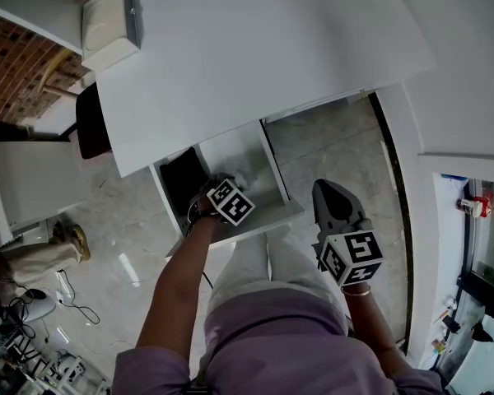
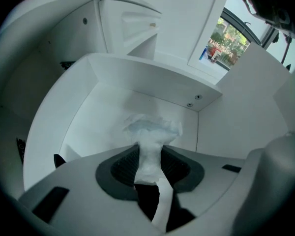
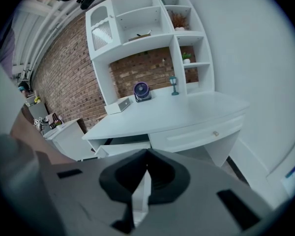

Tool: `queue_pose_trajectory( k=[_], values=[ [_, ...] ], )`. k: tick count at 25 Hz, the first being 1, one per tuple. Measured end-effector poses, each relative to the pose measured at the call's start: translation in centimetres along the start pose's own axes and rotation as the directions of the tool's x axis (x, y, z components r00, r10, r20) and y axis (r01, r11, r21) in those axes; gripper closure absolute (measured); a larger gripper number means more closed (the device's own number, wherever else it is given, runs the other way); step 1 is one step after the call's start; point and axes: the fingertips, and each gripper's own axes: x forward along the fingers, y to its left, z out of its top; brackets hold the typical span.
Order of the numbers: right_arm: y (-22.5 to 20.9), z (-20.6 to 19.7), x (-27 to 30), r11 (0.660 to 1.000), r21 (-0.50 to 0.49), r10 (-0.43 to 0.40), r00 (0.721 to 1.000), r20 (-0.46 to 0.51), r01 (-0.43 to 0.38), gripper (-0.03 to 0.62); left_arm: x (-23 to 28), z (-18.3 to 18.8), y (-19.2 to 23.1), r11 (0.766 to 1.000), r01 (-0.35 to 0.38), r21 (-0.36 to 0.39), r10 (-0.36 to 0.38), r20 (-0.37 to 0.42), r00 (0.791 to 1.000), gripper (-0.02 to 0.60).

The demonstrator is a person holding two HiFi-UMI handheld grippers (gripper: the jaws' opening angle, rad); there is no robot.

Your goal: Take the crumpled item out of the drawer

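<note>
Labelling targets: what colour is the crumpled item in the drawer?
White crumpled item, white drawer; best in left gripper view.

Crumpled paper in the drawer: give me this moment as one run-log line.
left gripper: shut on crumpled paper | crumpled paper: inside open drawer | right gripper: shut, empty | removal: pending
</note>
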Motion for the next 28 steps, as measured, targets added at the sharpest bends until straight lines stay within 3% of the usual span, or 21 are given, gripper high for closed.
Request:
queue_pose_trajectory(
  k=[14,28],
  values=[
    [1.9,2.0,-0.9,0.997,-0.058,0.062,0.996,0.066,-0.058,0.591,-7.6,2.9,1.1,0.993,-0.112,-0.047,0.119,0.177,0.977,0.451],
    [3.9,4.2,-1.6,0.984,-0.132,0.135,0.983,0.123,-0.119,0.591,-15.3,4.4,1.4,0.958,-0.209,-0.195,0.265,0.333,0.905,0.453]
  ],
)
